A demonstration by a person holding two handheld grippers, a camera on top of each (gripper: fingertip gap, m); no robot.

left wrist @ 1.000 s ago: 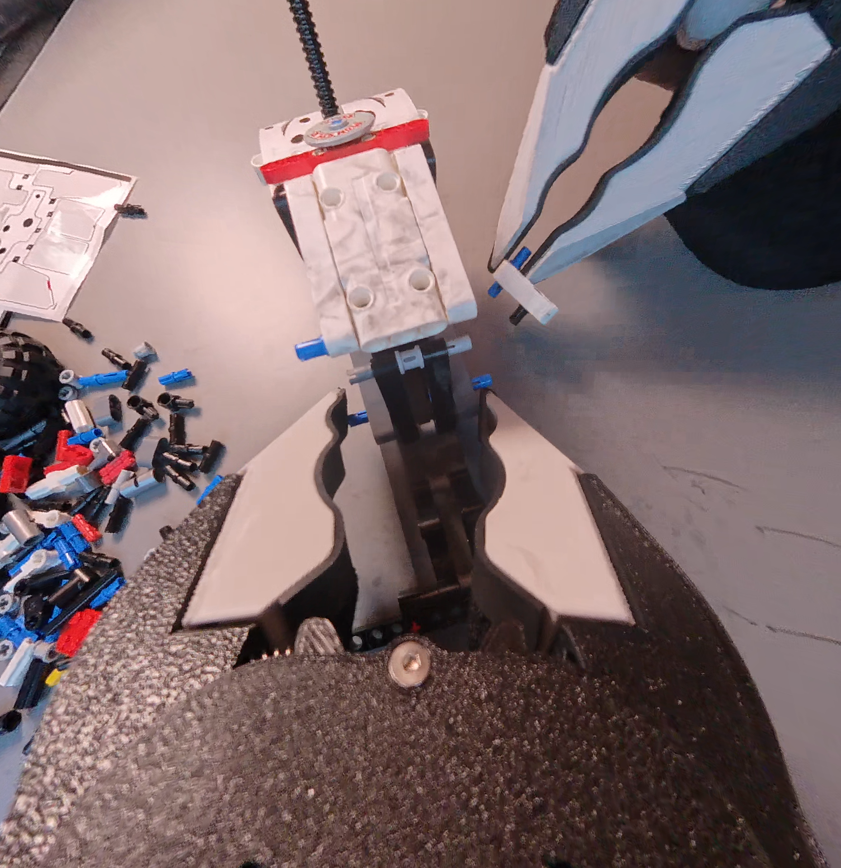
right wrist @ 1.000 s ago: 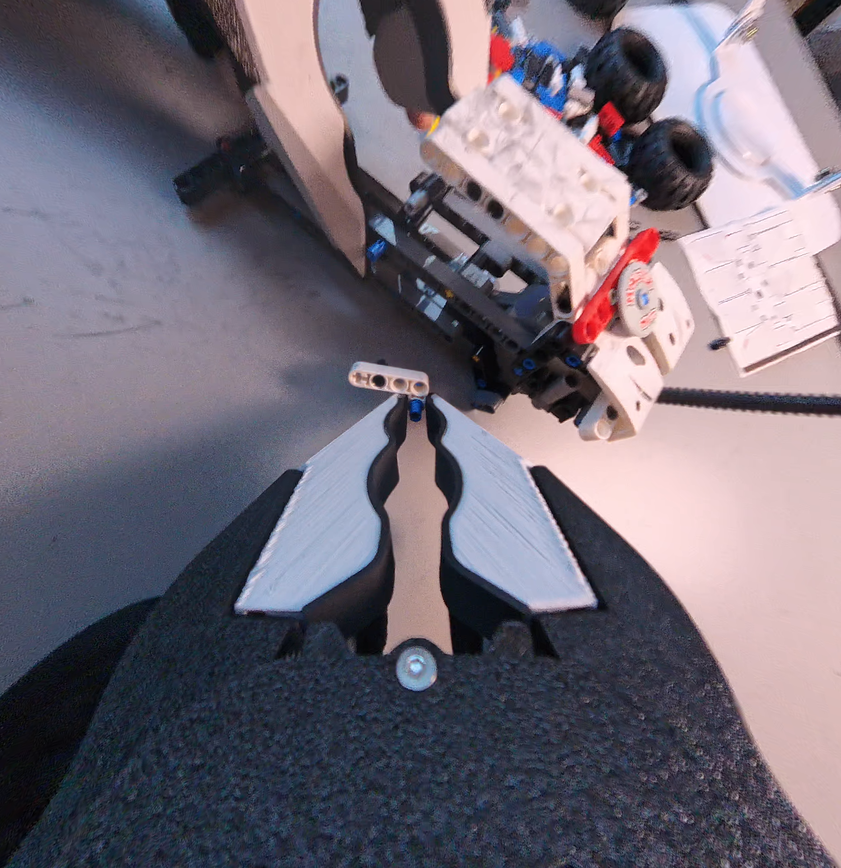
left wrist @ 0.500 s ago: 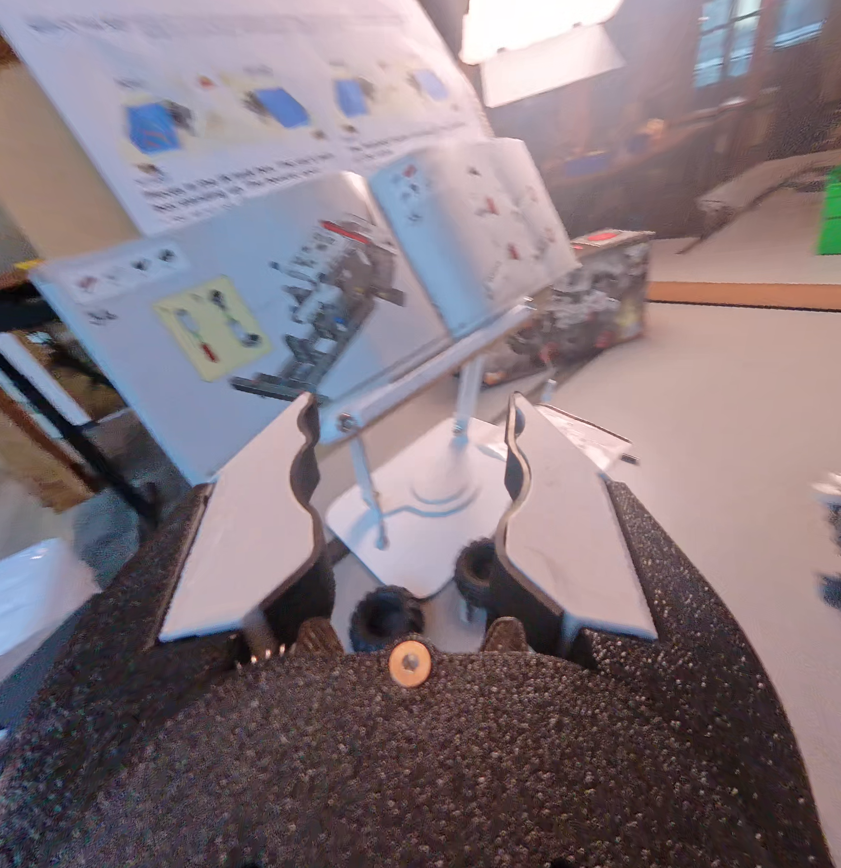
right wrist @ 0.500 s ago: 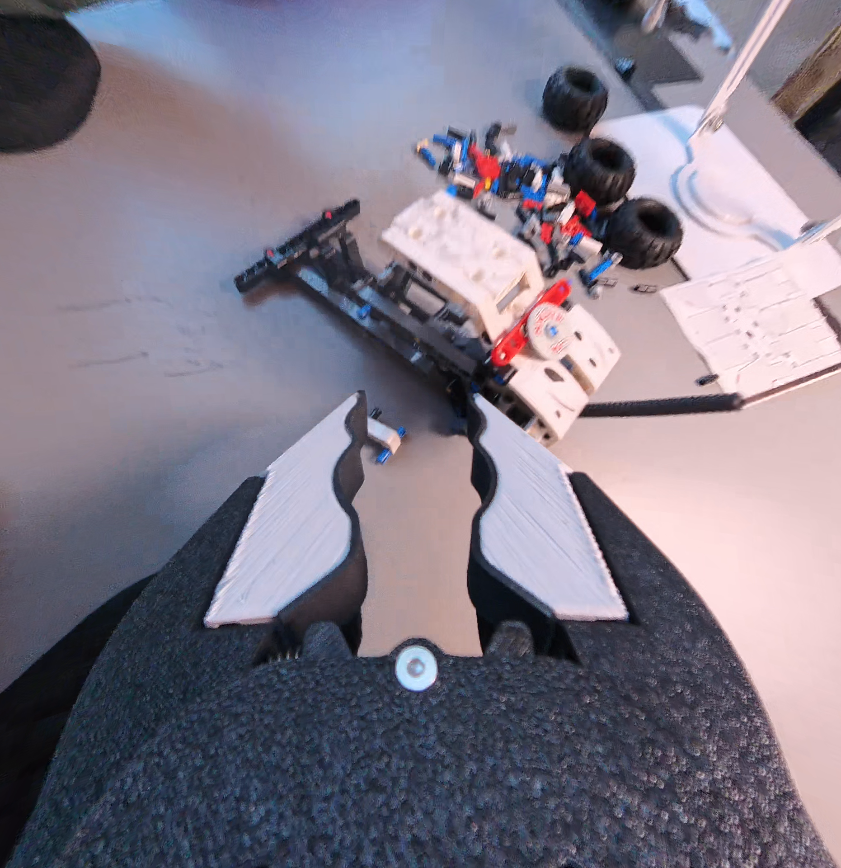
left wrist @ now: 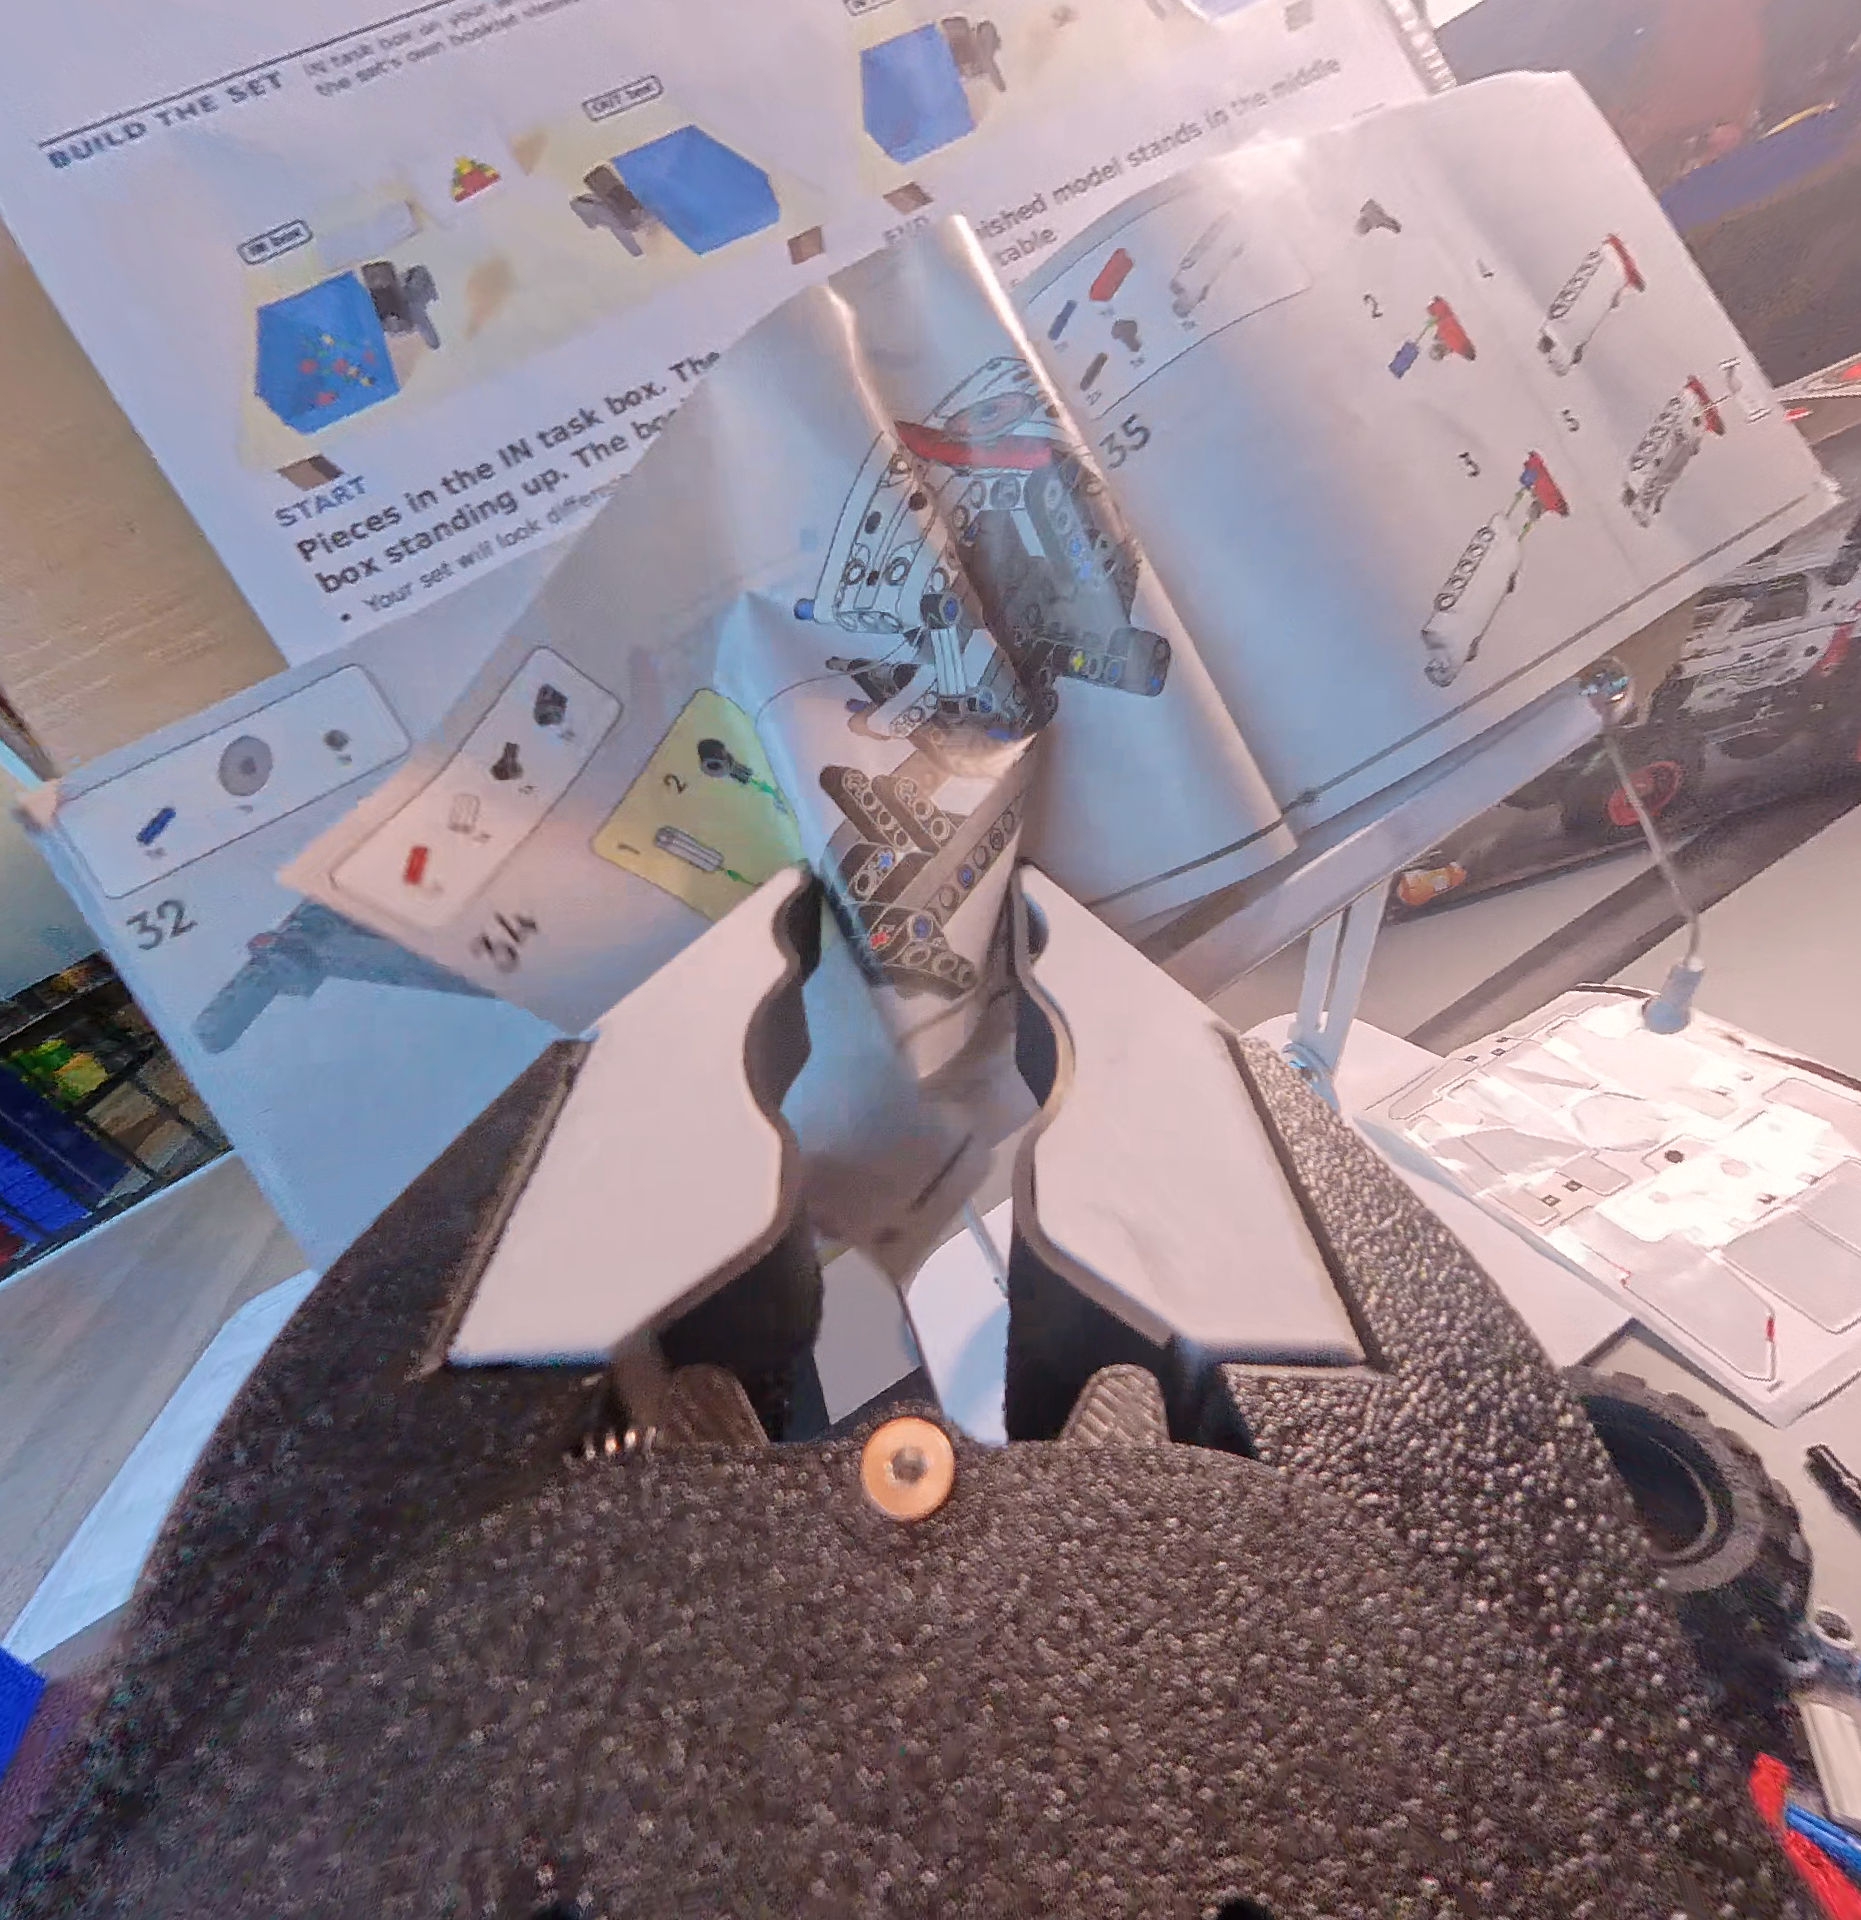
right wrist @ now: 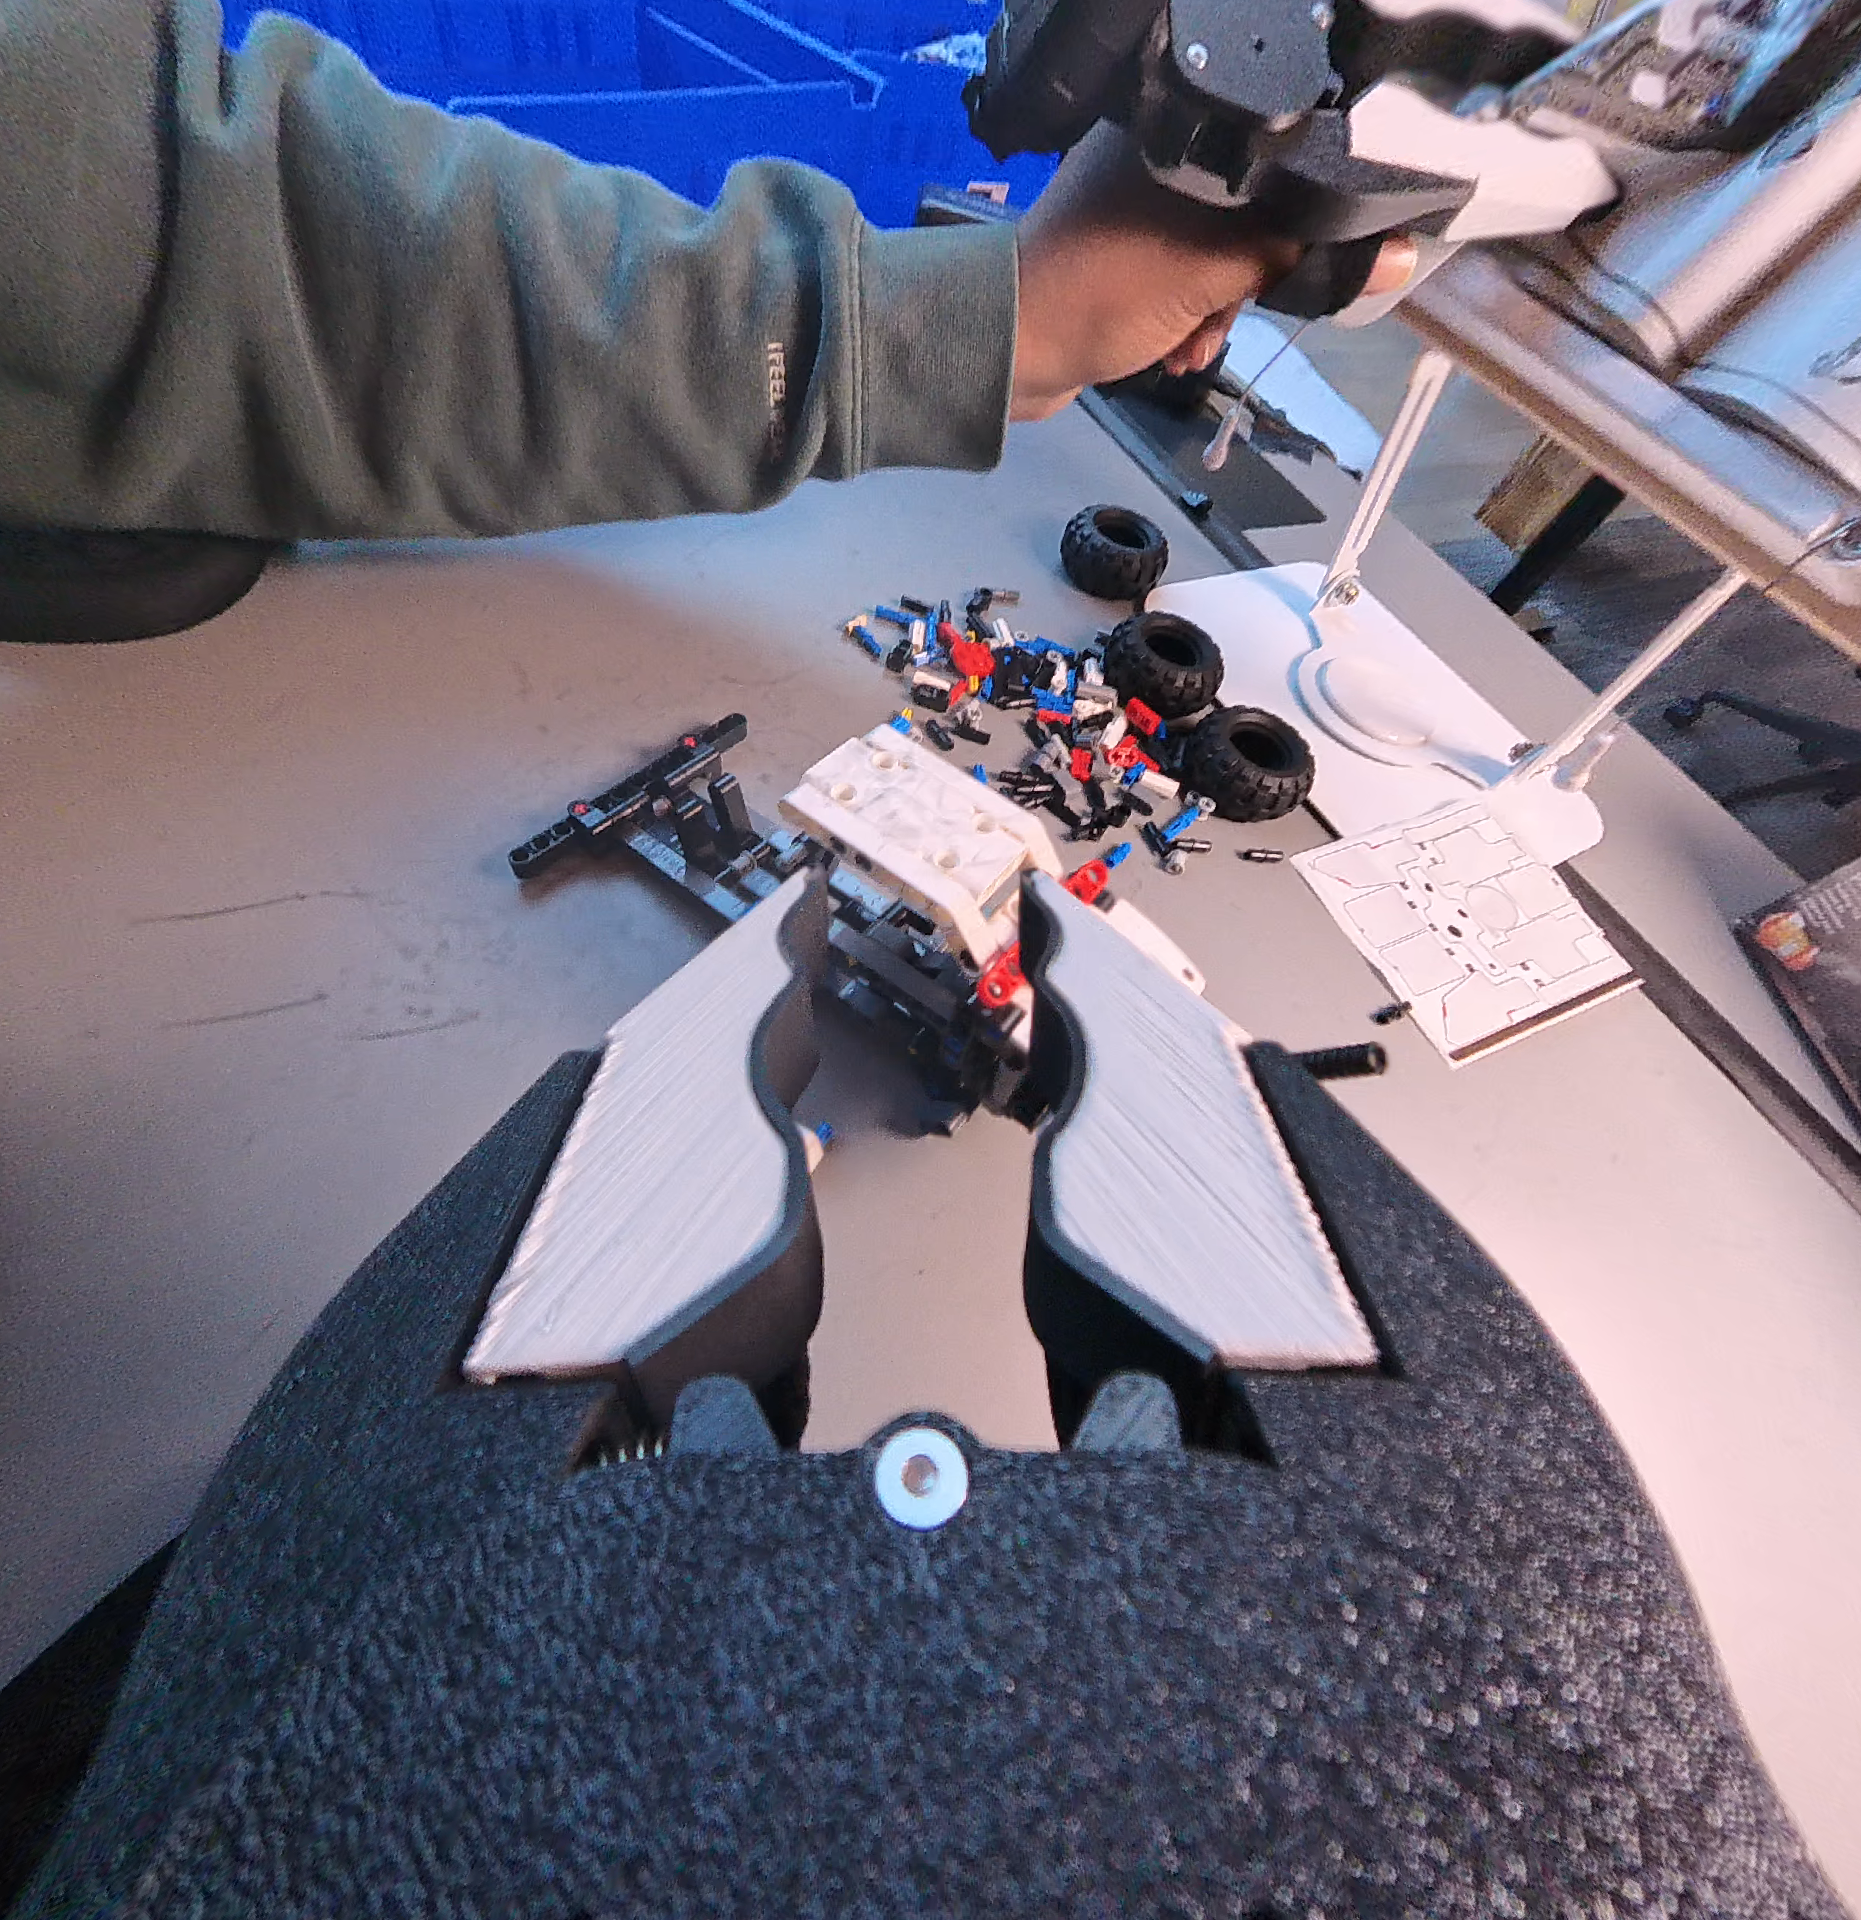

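Taking the book stand as landmark and starting at its left: a printed sheet with pictures is seen behind it, and an open instruction booklet is carried on its ledge. One page of the booklet is lifted and buckled toward the camera, and its lower edge is seen between the two fingers of the left gripper. The fingers are set a moderate way apart; whether the page is pinched or only brushed cannot be told. The page is judged to be thin, limp and easily torn or creased, so it is best taken near a free corner or edge, away from the spine, with light pressure.

Below and to the right of the stand, a sticker sheet is laid on the tabletop, and a black tyre is seen beside the gripper body.

In the right wrist view, the stand's white base is flanked on its left by three black tyres and a heap of small loose parts. Farther left, a half-built toy vehicle in black and white is lying flat. The right gripper is held above it, moderately parted and empty. A green sleeve is stretched across toward the stand.
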